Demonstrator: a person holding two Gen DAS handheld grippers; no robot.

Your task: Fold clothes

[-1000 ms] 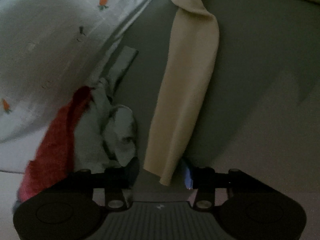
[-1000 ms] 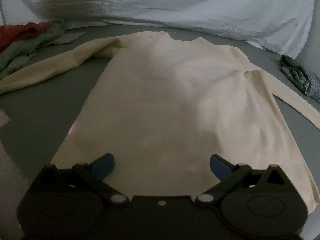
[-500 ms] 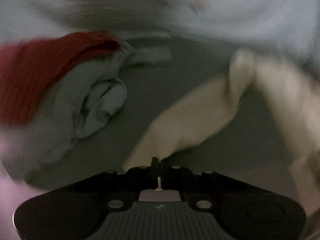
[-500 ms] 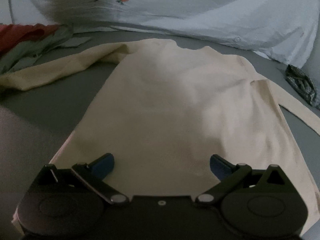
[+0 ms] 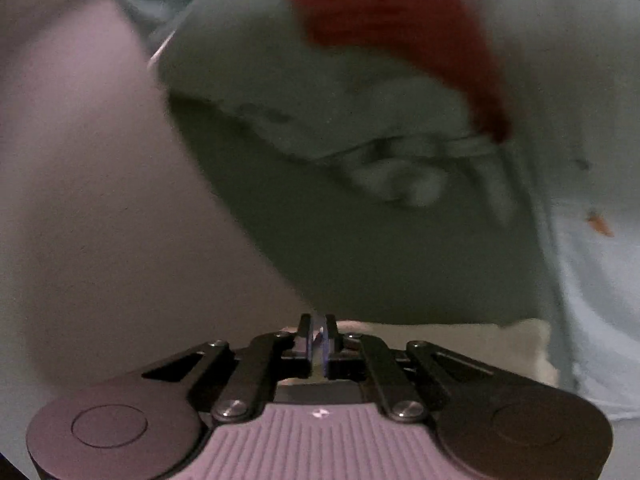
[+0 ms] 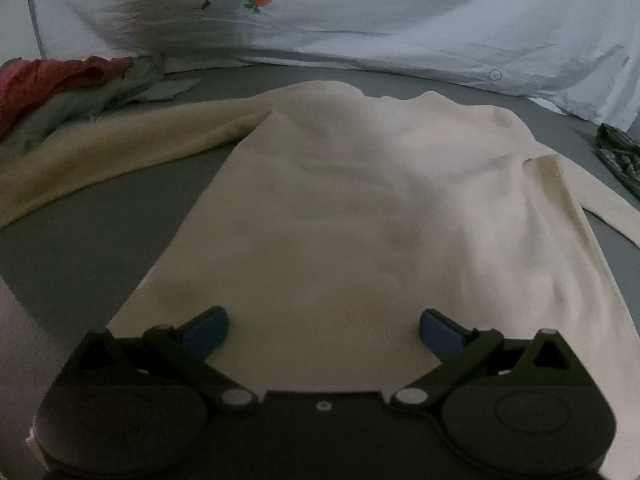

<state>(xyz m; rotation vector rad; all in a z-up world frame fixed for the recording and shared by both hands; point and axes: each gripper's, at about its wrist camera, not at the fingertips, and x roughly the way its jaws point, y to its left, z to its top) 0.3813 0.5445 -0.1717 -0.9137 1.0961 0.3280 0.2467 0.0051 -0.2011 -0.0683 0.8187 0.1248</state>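
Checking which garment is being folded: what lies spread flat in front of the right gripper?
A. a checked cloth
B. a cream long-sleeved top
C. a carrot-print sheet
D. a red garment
B: the cream long-sleeved top lies flat on the grey surface, right ahead of the right gripper with its open fingers.

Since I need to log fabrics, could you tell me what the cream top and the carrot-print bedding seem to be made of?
The cream top looks like a soft, matte knit, perhaps cotton jersey: it lies limp with gentle creases and no sheen. The carrot-print bedding looks like thin woven cotton, judging by its fine, sharp wrinkles. The dim light leaves both uncertain.
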